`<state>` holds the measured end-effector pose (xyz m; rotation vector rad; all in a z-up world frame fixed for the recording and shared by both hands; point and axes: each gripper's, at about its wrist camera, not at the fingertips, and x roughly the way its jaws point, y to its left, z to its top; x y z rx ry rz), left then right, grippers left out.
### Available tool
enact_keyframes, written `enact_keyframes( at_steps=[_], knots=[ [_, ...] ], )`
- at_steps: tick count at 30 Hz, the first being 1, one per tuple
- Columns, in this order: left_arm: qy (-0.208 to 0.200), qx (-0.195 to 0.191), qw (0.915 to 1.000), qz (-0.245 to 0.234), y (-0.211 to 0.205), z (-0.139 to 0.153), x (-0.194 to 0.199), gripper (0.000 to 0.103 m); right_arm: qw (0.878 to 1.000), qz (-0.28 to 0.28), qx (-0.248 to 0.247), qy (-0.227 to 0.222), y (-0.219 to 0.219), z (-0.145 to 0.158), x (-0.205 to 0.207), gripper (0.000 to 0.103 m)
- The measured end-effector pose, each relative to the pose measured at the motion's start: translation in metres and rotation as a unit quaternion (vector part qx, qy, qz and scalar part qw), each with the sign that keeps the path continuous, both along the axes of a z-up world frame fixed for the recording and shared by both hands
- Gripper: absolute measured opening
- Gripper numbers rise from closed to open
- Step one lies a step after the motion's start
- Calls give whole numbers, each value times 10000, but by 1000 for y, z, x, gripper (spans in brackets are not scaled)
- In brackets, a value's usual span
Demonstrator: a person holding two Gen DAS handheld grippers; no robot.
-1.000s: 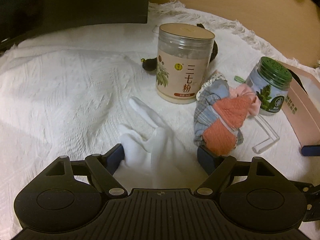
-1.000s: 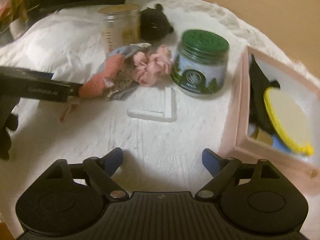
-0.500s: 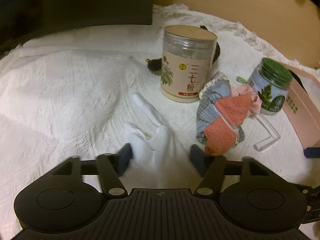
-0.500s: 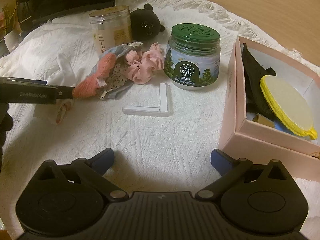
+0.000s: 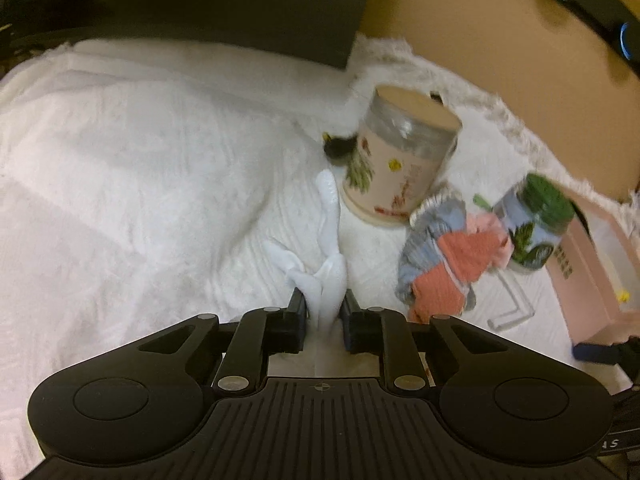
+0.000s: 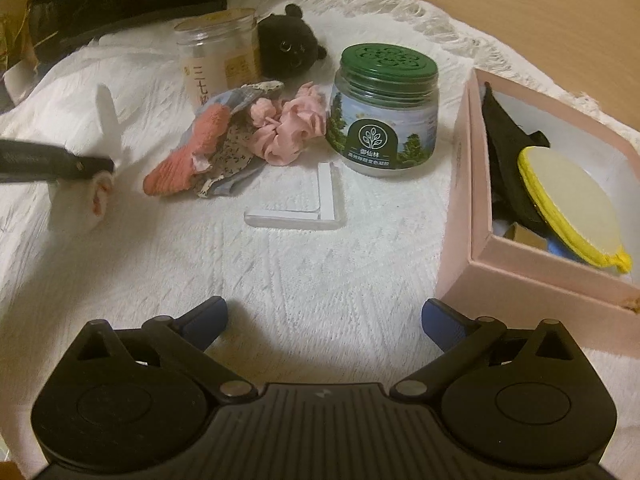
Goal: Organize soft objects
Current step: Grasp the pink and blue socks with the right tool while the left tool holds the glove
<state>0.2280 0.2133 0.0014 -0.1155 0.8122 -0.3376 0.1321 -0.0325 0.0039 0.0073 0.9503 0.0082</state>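
Two grippers are over a white cloth [image 6: 312, 280]. The left gripper [image 5: 324, 312] is nearest in its own view; its jaws have just been closing and now pinch a white glove [image 5: 326, 276] between the pads. The glove fingers stretch away from the pads over the cloth, toward a tall jar [image 5: 400, 168] with a beige label. In the right wrist view the same glove [image 6: 106, 136] shows at the left edge, gripped by the dark tip of the left gripper and partly raised off the cloth.

The right gripper [image 6: 324, 318] has its fingers [image 6: 204, 318] spread wide, with only bare cloth between them. Just beyond it a clear L-shaped piece [image 6: 316, 208] lies flat. Behind that piece is a heap of soft things: an orange and blue sock bundle [image 6: 204, 152] and a pink scrunchie [image 6: 288, 128], touching each other. A jar with a green lid [image 6: 384, 108] stands just beside the scrunchie on its right. A pink box [image 6: 520, 256] is at the right, open, with a yellow-edged round pad [image 6: 568, 204] and a black cloth [image 6: 504, 136] inside. Farthest are the tall jar and a black plush [image 6: 288, 48] beside it, near the fringe of the cloth.
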Motion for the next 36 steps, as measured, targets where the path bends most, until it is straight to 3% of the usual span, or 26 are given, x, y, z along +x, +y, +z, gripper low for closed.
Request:
enact_keyframes(
  at_steps=[3, 11, 16, 19, 21, 23, 29, 33, 36],
  knots=[
    [-143, -74, 9998, 87, 11, 10, 0, 20, 10000, 76, -26, 39, 3, 6, 6, 101],
    [-247, -221, 9992, 207, 41, 22, 5, 21, 9925, 633, -566, -885, 54, 44, 40, 98],
    [-252, -258, 9993, 134, 50, 22, 7, 21, 9862, 959, -873, -1024, 84, 41, 79, 84],
    [-224, -285, 9993, 55, 55, 19, 9, 21, 9891, 973, -842, -713, 95, 28, 99, 62],
    [-198, -304, 9993, 43, 57, 17, 12, 21, 9913, 1042, -666, -448, 98, 24, 106, 31],
    [-197, -320, 9993, 72, 59, 17, 16, 21, 9900, 1204, -602, -426, 101, 36, 100, 11],
    [-283, -498, 9983, 145, 60, 22, 30, 21, 9791, 1728, -684, -823, 104, 82, 67, 11],
    [-319, -539, 9980, 0, 49, 25, 34, 21, 9852, 1433, -588, -733, 90, 87, 71, 11],
    [-338, -526, 9980, -101, 43, 28, 35, 21, 9916, 1129, -184, -609, 72, 97, 81, 11]
  ],
)
